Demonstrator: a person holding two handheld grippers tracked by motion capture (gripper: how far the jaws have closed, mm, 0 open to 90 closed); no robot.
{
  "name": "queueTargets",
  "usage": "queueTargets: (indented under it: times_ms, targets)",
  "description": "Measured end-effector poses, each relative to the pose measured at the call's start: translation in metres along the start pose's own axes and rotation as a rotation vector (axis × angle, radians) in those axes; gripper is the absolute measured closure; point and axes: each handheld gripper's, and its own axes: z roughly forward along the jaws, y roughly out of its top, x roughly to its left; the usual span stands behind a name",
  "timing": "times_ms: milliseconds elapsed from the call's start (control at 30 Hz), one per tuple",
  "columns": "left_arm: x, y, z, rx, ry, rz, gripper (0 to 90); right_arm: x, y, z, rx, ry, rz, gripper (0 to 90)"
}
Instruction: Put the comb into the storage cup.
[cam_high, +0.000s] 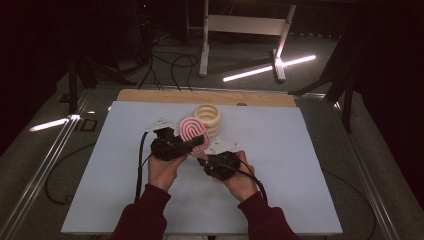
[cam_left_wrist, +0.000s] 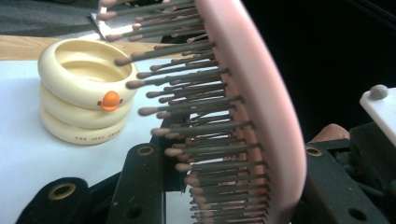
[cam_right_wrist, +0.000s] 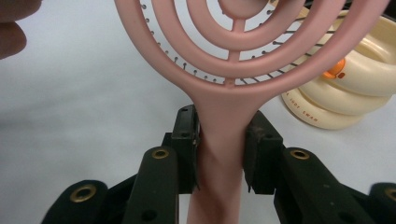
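Observation:
A pink hairbrush (cam_high: 192, 129) with an open ringed head is held above the white sheet by both grippers. My left gripper (cam_high: 196, 143) is shut on the brush head (cam_left_wrist: 252, 93), one jaw among the brown bristles and the other against the pink back. My right gripper (cam_high: 203, 160) is shut on the brush handle (cam_right_wrist: 219, 154), its pads pressing both sides just below the head. In the left gripper view the left gripper (cam_left_wrist: 243, 158) rises around the head. In the right gripper view the right gripper (cam_right_wrist: 222, 140) clamps the handle. A cream ringed holder (cam_high: 207, 117) with an orange knob stands behind the brush.
The white sheet (cam_high: 280, 165) covers a wooden table whose far edge (cam_high: 200, 96) shows bare. The cream holder (cam_left_wrist: 84, 93) (cam_right_wrist: 345, 93) stands close beyond the brush head. A white metal stand (cam_high: 245, 25) and cables lie on the floor past the table.

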Motion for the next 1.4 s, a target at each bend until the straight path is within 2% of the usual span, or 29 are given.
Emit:
queueTargets:
  times_ms: [167,433,767,900,933,1067,1133,1167,1267,1333,1400]
  targets:
    - [-0.001,0.000,0.000,-0.005,-0.013,0.003,63.0,-0.001,0.000,0.000,-0.008,0.003,0.006,69.2]
    - [-0.004,0.001,0.000,-0.010,-0.004,0.026,63.4,-0.003,0.000,0.001,-0.008,0.008,0.011,67.3]
    - [-0.003,0.003,-0.002,-0.023,0.016,0.036,63.7,-0.007,-0.001,0.000,-0.006,0.030,0.013,52.0]
    - [-0.002,0.003,-0.004,-0.032,0.020,0.035,63.7,-0.008,-0.002,-0.001,-0.004,0.031,0.017,48.6]
    - [-0.002,0.003,-0.005,-0.036,0.021,0.037,63.8,-0.009,-0.003,-0.002,-0.018,0.044,0.028,44.9]
    - [-0.002,0.004,-0.007,-0.043,0.025,0.041,63.8,-0.012,-0.004,-0.005,-0.033,0.047,0.045,37.6]
    - [-0.002,0.004,-0.007,-0.043,0.025,0.041,63.9,-0.013,-0.004,-0.005,-0.033,0.050,0.043,37.6]
    - [-0.001,0.004,-0.009,-0.051,0.030,0.043,63.9,-0.015,-0.005,-0.007,-0.040,0.047,0.059,32.4]
    - [-0.001,0.005,-0.009,-0.055,0.030,0.043,64.0,-0.016,-0.006,-0.008,-0.040,0.039,0.050,30.0]
    - [0.000,0.005,-0.011,-0.059,0.032,0.047,64.1,-0.019,-0.009,-0.009,-0.040,0.020,0.058,25.0]
    - [0.000,0.005,-0.012,-0.062,0.031,0.046,64.2,-0.019,-0.009,-0.009,-0.040,0.020,0.058,25.0]
